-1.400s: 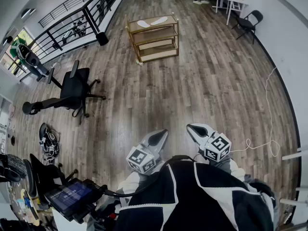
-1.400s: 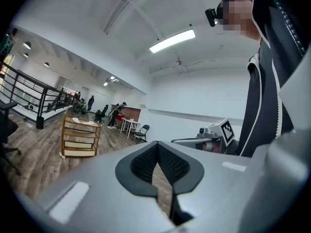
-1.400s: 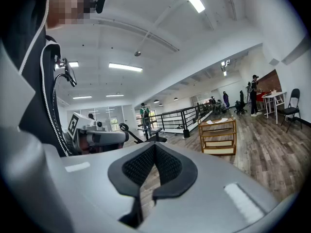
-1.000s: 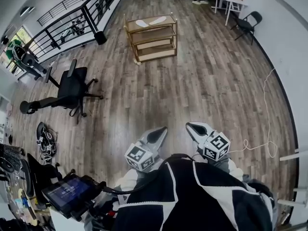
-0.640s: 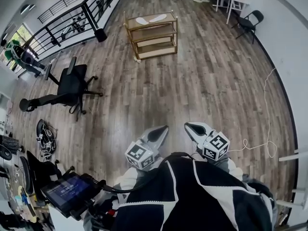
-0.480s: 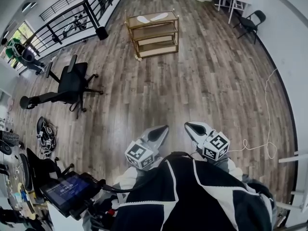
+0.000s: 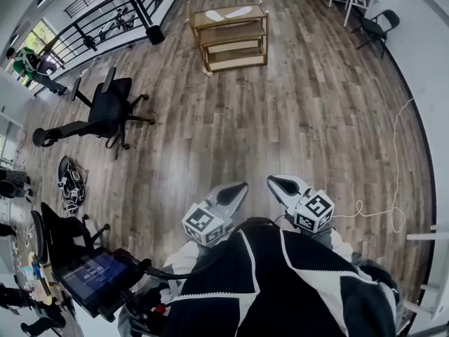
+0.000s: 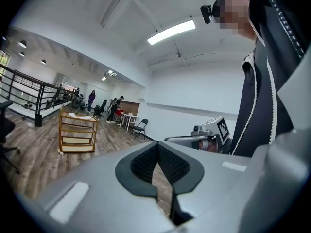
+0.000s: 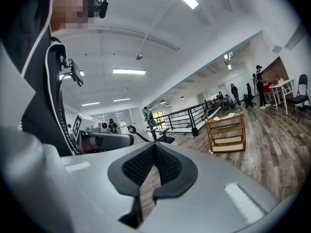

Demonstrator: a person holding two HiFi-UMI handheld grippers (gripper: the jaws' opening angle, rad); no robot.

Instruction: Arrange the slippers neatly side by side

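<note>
White soles show on the top shelf of the gold-framed rack, far off at your 12 o'clock in the head view. The first slipper and the second slipper lie there with a gap between them, each at its own angle, not lined up.

Wooden floor stretches bare between that rack and you.

Your left hand-held gripper and right hand-held gripper sit close to your chest, just beside each other and pointing toward the rack. In each gripper view the dark ribbed pads meet, so both pairs of jaws are pressed together with nothing held.

Further out, a black office chair lies at 10 o'clock and a railing runs at 11. A folding chair stands at 1, a loose white cable trails at 3, and a tablet glows at 7.
</note>
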